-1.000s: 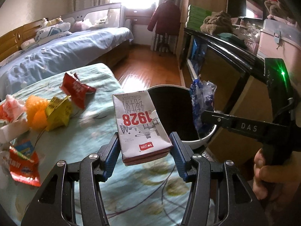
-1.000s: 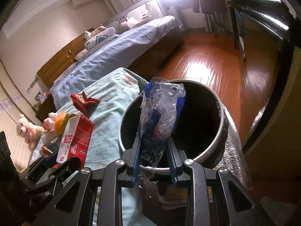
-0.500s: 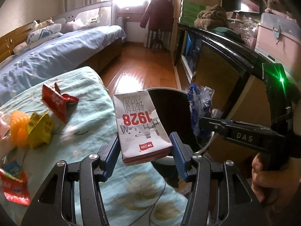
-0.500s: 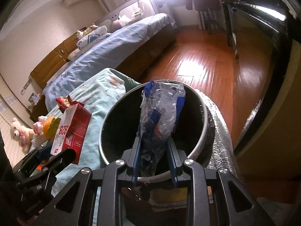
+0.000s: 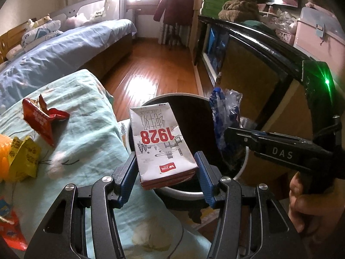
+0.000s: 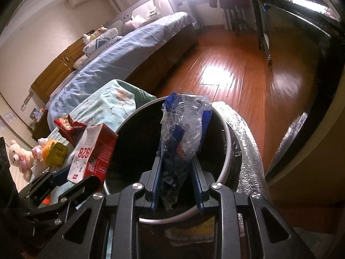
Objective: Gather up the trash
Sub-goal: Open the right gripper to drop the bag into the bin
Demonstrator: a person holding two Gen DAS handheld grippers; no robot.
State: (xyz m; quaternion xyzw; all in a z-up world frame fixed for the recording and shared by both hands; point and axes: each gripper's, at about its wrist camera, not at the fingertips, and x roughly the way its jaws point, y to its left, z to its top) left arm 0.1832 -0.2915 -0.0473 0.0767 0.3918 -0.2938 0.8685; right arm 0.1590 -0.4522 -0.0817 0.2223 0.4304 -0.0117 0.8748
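My left gripper (image 5: pixel 166 169) is shut on a white and red milk carton (image 5: pixel 160 142) marked 1928, held over the near rim of the round black trash bin (image 5: pixel 189 192). The carton (image 6: pixel 92 153) also shows at the bin's left edge in the right wrist view. My right gripper (image 6: pixel 176 168) is shut on a crumpled clear and blue plastic wrapper (image 6: pixel 183 129), held above the bin's dark opening (image 6: pixel 133 149). That wrapper (image 5: pixel 226 116) hangs at the bin's right side in the left wrist view.
On the light green bedspread (image 5: pixel 82 133) lie a red snack wrapper (image 5: pixel 41 116), a yellow wrapper (image 5: pixel 24 157) and an orange item (image 5: pixel 4 151). A black-edged cabinet (image 5: pixel 258 43) stands right of the bin. Wooden floor (image 5: pixel 155 71) and a blue bed (image 5: pixel 54 54) lie beyond.
Both grippers moved toward the bin with their loads. The carton now hangs over the bin's rim, and the wrapper sits deeper over the opening. The bedspread litter slid left in view.
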